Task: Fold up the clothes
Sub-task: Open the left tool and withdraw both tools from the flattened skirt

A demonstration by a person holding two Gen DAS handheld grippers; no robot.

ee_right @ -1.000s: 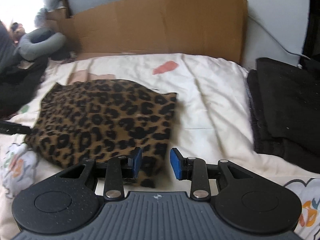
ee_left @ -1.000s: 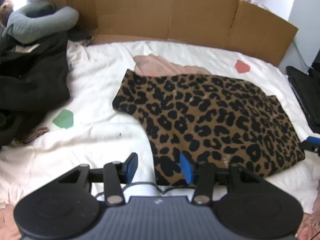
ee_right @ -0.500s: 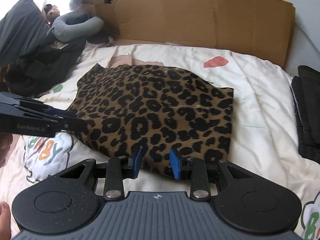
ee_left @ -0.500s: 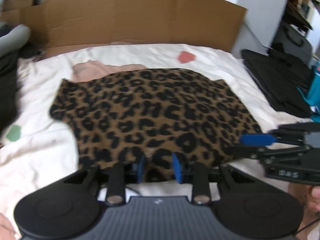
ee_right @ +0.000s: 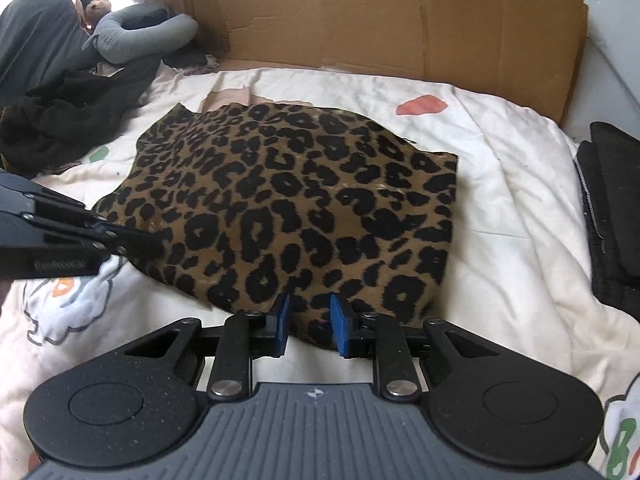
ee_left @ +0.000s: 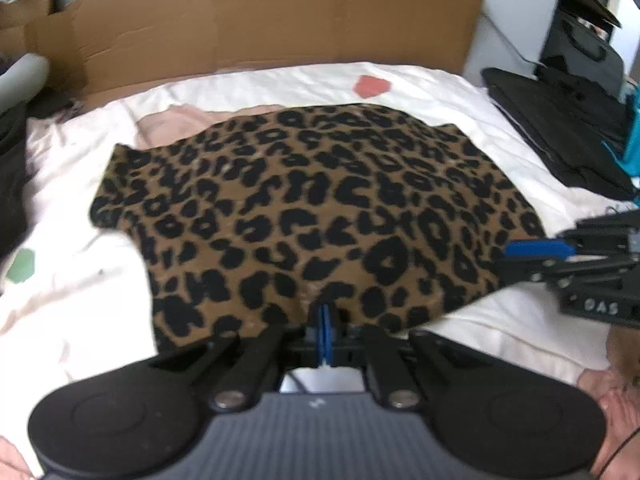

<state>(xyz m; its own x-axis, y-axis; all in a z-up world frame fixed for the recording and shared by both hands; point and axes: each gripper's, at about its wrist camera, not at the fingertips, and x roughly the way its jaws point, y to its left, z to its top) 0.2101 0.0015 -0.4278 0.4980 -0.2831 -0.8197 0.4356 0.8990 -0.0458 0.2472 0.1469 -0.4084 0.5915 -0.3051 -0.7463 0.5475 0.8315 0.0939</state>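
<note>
Both claws at near hem of leopard garment (ee_left: 312,208).
Left gripper (ee_left: 325,330), half open a second ago, now pinches the hem; right gripper (ee_right: 307,322) closing, hem between pads, not yet pressed. Garment flat on white bedding (ee_right: 500,216); lift-and-fold looks next.

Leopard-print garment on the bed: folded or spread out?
Folded at least once, it seems: the leopard-print garment lies as a compact block with no sleeves showing. Layers inside cannot be counted. The left gripper is shut on its near edge.
</note>
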